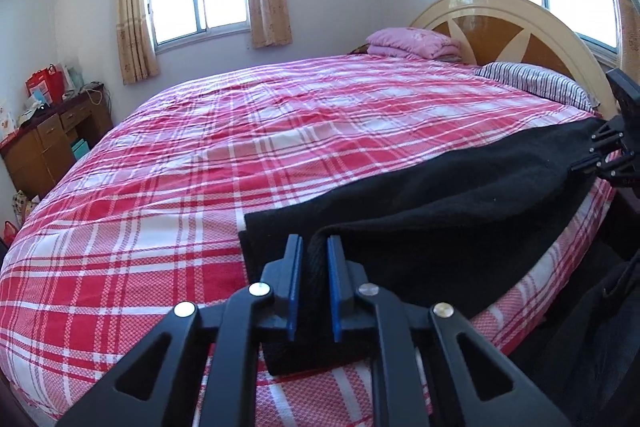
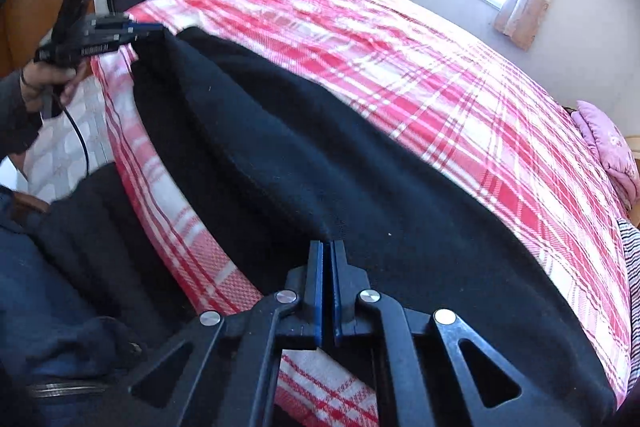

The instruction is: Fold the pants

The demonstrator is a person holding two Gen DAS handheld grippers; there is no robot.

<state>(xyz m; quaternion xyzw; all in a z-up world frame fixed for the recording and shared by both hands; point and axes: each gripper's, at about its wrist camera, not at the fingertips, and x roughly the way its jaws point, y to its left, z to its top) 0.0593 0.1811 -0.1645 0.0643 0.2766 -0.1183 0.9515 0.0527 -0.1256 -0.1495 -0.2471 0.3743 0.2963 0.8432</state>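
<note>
Both grippers pinching the black fleece pants (image 1: 440, 195) along the near edge of the red-and-white plaid bed cover (image 1: 200, 155).

Left gripper (image 1: 315, 267) is clamping one end at 6 o'clock, right gripper (image 2: 327, 267) clamping the other at 3 o'clock; likely keeping the cloth spread taut, ready for folding.

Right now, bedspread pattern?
Red, pink and white plaid on the bedspread; clearest in the left wrist view.

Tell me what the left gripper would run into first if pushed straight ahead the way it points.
The left gripper is already shut on a fold of the black fleece pants. Straight ahead lies more of that fabric, then probably the red and white plaid bedspread; depth is unclear.
</note>
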